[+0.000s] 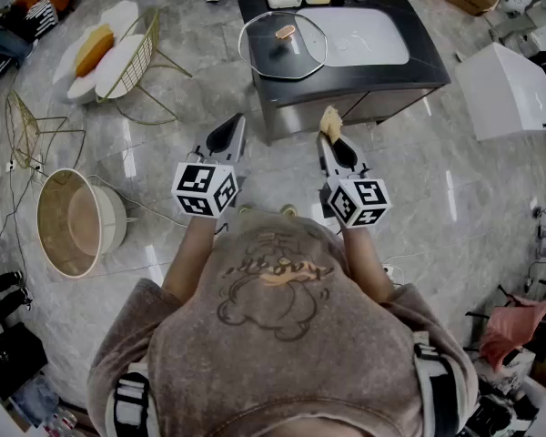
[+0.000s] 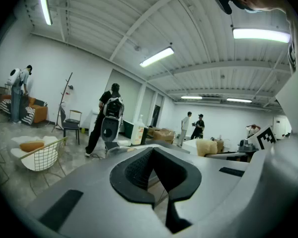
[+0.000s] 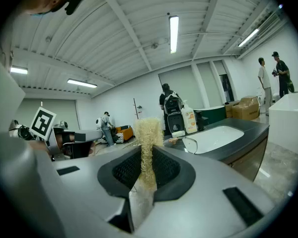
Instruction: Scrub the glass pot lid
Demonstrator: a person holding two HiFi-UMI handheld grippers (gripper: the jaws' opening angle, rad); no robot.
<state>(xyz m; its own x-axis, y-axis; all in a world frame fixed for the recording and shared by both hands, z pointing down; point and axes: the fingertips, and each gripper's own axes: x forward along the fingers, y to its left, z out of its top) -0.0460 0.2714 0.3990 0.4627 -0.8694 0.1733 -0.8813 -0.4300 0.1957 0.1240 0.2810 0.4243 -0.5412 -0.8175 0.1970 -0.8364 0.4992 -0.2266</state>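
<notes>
The glass pot lid (image 1: 283,46) with a wooden knob lies on the dark counter (image 1: 428,57), left of the white sink basin (image 1: 359,35). In the right gripper view the lid's rim (image 3: 198,144) shows at the counter edge. My right gripper (image 1: 328,124) is shut on a pale loofah scrubber (image 3: 147,143), which sticks up between its jaws; it hovers short of the counter's front edge. The scrubber (image 1: 329,122) shows tan in the head view. My left gripper (image 1: 227,135) is shut with nothing in it, level with the right one, left of the counter's front corner.
A soap bottle (image 3: 189,120) and a backpack (image 3: 174,111) stand at the counter's far end. A wire chair with cushions (image 1: 118,53) and a round basket (image 1: 73,221) stand on the marble floor to the left. A white box (image 1: 505,89) is at right. Several people stand about.
</notes>
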